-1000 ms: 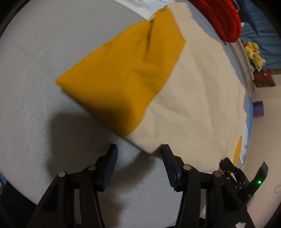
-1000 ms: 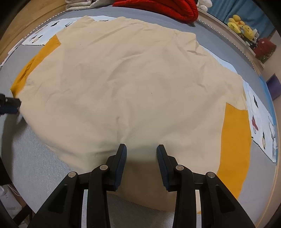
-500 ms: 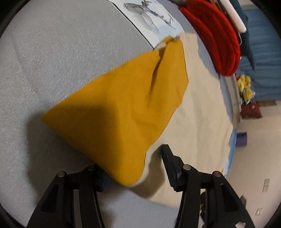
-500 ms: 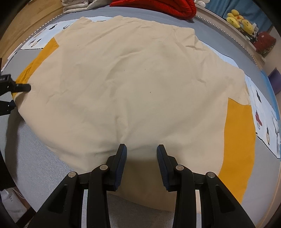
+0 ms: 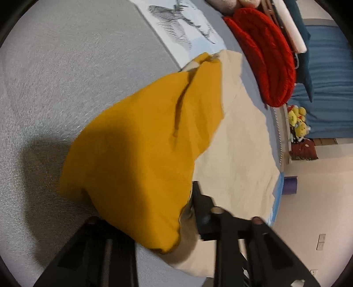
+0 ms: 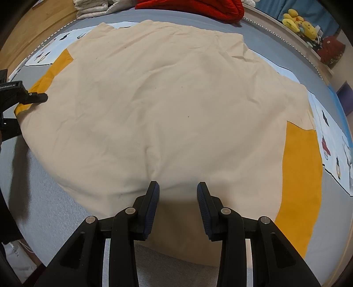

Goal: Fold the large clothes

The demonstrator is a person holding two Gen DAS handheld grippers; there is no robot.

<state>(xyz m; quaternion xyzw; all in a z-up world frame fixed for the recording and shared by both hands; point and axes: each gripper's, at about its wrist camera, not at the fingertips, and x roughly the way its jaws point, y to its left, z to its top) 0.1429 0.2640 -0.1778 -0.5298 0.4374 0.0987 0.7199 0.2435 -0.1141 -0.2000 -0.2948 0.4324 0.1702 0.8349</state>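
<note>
A: Where is the garment?

B: The cream shirt [image 6: 167,106] lies flat on the grey bed [image 6: 55,198]. The left gripper [image 5: 152,212] is grasping its mustard sleeve [image 5: 143,141].

A: And the right gripper [image 6: 177,194]?

B: Released, above the hem. The cloth looks light and limp, so take hold at the edges.

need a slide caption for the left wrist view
Left claw closing around the yellow sleeve of a cream shirt.

yellow sleeve [image 5: 141,154] bunched between left gripper [image 5: 154,220] fingers [image 5: 199,205].

A home bedroom: grey bed [image 6: 55,198], plush toys [image 6: 297,22], folded towels [image 6: 92,8].
</note>
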